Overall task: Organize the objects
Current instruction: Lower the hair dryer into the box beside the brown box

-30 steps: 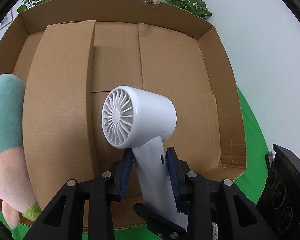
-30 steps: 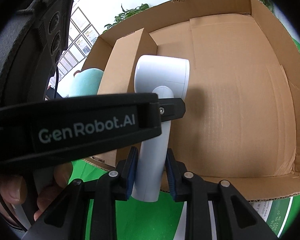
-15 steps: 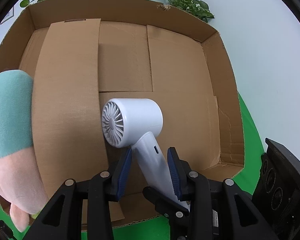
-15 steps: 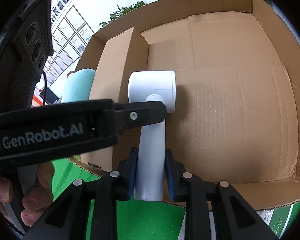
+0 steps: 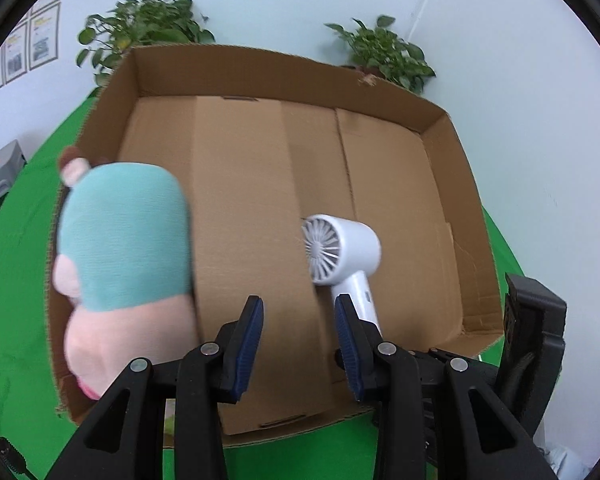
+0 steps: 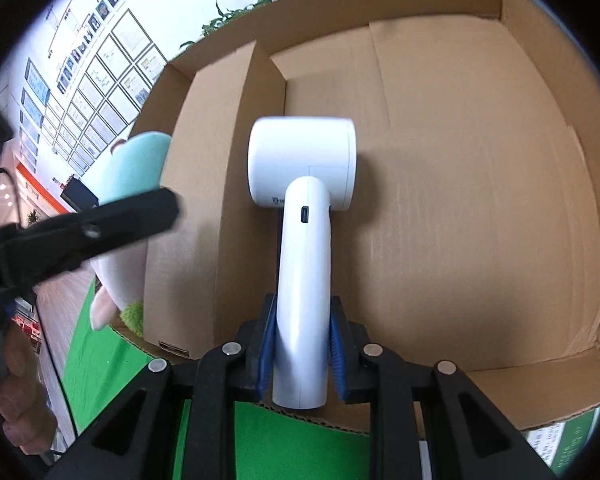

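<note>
Hairdryer placement is at hand: the white body is gripped by its handle between the blue fingers of the right gripper, at the centre of the right wrist view, with its head lying low against the floor of the cardboard box. A second ago the handle was also clamped by the left gripper; now that gripper's fingers stand apart and empty at the lower middle of the left wrist view, pulled back and shifted left, so the hairdryer appears to the right of them. The hand-over is therefore judged complete, and only the release into the right compartment seems to remain.

A cardboard divider splits the box, and a plush toy in teal and pink is seen at the left of the left wrist view, in the left compartment against the wall. Slight motion blur is present in both views.

The box rests on a green surface. Behind it, at the top of the frame, two potted plants are set against a pale wall, and framed sheets are hung at the upper left of the right wrist view.
</note>
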### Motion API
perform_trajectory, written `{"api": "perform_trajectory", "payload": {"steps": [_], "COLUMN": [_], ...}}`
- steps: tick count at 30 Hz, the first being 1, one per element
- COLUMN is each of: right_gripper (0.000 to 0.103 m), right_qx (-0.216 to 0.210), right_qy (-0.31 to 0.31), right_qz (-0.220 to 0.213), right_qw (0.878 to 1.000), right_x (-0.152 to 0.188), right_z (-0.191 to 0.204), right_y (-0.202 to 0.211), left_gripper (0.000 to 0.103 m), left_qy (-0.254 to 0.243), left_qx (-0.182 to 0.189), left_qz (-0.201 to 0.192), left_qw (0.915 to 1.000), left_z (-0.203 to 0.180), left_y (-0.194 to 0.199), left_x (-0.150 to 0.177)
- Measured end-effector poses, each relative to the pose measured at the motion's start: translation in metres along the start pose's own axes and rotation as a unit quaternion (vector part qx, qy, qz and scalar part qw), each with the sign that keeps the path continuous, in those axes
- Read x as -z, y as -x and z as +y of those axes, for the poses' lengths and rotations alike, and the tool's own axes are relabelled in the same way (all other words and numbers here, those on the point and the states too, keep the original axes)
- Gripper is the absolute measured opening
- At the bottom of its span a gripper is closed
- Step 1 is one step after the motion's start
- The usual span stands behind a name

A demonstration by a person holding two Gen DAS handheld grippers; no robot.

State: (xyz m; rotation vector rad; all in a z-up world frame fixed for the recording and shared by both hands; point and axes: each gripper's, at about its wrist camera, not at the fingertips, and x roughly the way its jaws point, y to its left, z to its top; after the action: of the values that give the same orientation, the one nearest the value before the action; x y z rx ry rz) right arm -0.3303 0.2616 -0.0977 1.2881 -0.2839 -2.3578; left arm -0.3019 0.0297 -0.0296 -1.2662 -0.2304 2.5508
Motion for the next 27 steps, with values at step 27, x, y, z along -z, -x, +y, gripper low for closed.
{"api": "perform_trajectory", "payload": {"steps": [27], "right_gripper": [0.042], "right_qx": [0.078], "right_qy": [0.106], "right_qz": [0.008], "right_qw": [0.991], "right_x": [0.005], "right_z": [0.043], "right_y": [-0.011], "left_gripper": [0.034], "left_qy": [-0.002], "left_qx": [0.008], "left_qz": [-0.008], "left_qw": [0.9999], "left_z": [0.029], "left_y": [-0.003], "left_x": [0.000]}}
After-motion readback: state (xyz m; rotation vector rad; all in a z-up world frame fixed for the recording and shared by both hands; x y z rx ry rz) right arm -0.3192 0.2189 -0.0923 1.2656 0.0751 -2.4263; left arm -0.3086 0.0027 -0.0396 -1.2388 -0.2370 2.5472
